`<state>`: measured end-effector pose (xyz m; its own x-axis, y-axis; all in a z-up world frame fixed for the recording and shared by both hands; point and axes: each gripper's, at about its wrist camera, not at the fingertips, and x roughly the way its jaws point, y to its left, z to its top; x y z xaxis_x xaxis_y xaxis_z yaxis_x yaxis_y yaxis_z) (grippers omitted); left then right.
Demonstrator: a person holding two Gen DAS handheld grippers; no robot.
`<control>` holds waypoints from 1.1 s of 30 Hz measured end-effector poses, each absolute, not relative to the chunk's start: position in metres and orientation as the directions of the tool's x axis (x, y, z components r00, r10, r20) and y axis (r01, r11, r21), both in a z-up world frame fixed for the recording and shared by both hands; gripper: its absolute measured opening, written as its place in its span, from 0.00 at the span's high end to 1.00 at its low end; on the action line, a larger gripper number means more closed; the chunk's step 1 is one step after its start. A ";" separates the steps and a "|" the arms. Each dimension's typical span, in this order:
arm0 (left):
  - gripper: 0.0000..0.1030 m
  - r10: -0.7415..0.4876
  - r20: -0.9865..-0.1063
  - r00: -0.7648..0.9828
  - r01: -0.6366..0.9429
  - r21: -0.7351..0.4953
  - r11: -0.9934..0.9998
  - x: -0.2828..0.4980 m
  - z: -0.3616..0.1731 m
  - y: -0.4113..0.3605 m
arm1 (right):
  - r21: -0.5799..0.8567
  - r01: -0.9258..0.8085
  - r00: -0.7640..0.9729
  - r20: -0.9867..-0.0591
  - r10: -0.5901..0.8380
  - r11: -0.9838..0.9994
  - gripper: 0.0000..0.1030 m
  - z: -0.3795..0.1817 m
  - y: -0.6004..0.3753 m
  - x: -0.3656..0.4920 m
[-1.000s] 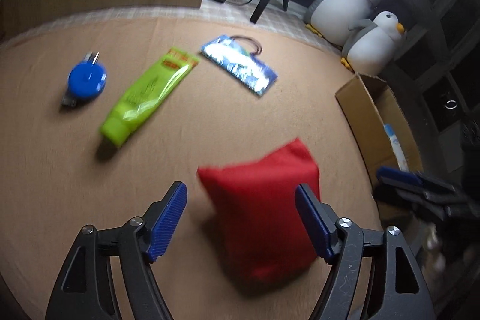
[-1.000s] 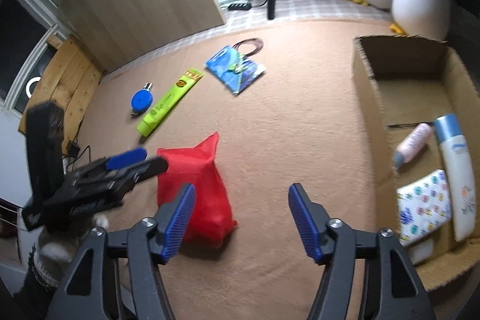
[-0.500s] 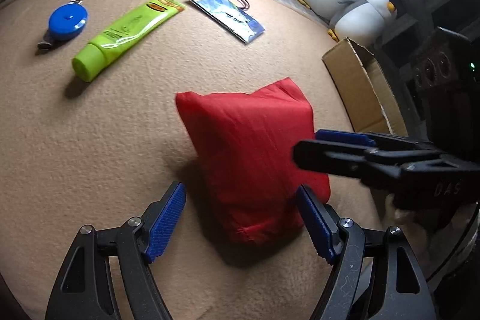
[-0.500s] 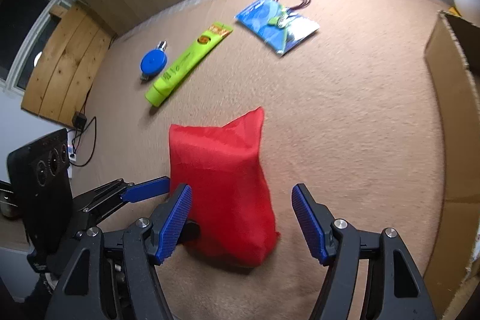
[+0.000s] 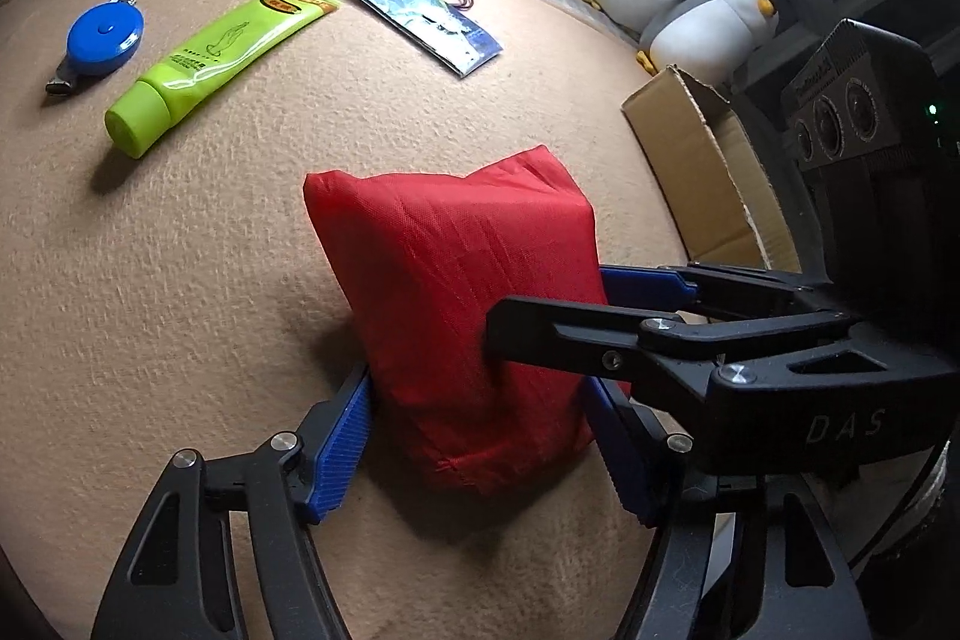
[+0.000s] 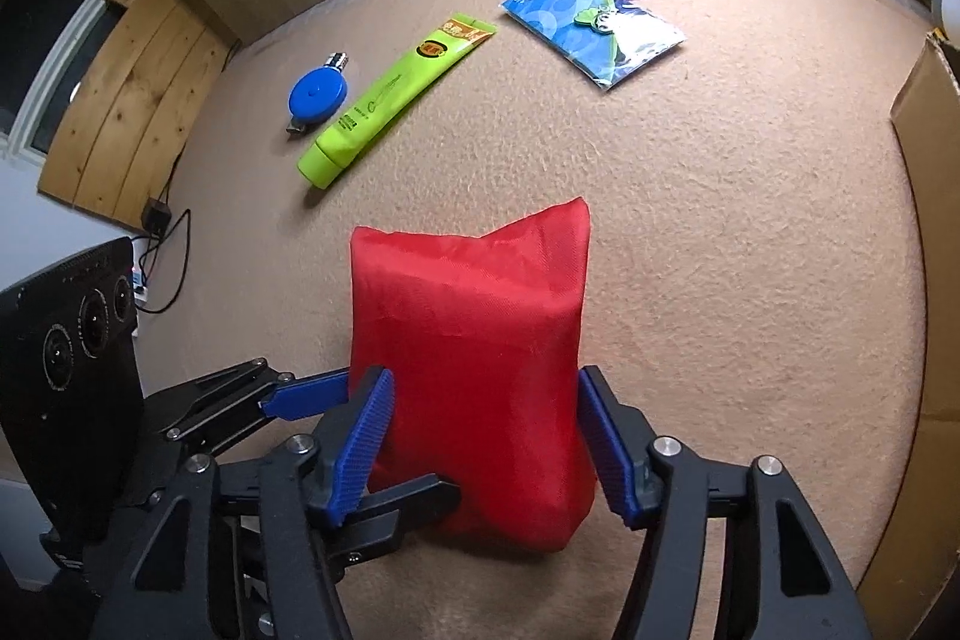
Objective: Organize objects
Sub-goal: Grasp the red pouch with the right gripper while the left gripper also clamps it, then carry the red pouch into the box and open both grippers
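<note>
Closing in from two sides, both hand-held grippers have a red pouch (image 5: 462,316) between their blue pads.

Both pairs of jaws have just been closing. The left hand-held gripper (image 5: 474,436) straddles the near end of the pouch, its left pad against the fabric and the right pad partly hidden behind the other tool, so I cannot tell whether it truly pinches. The right hand-held gripper (image 6: 483,436) has both pads against the sides of the pouch, which lies on the tan carpet (image 6: 750,250). Further off on the carpet lie a green tube (image 6: 396,94), a blue tape measure (image 6: 317,95) just beside it, and a blue packet (image 6: 594,22). A cardboard box (image 5: 708,172) stands open at the right.
</note>
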<state>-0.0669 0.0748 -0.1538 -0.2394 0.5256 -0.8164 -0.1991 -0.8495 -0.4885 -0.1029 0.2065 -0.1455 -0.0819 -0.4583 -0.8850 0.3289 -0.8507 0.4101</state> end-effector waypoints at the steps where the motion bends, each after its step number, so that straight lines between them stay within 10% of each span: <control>1: 0.31 0.525 -0.816 -0.241 -0.200 -0.487 -0.850 -0.067 -0.153 0.075 | 0.414 0.326 -0.081 -0.883 -0.462 -0.850 0.47 -0.146 0.207 -0.103; 33: 0.31 0.584 -0.755 -0.297 -0.466 -0.419 -0.779 -0.121 -0.057 0.240 | 0.344 0.191 -0.368 -0.843 -0.392 -0.919 0.49 -0.055 0.343 -0.121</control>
<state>-0.1205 0.2400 -0.0572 -0.2973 0.5842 -0.7552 -0.4665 -0.7790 -0.4189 -0.1211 0.3434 -0.0553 -0.3681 -0.3917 -0.8432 0.1909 -0.9194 0.3437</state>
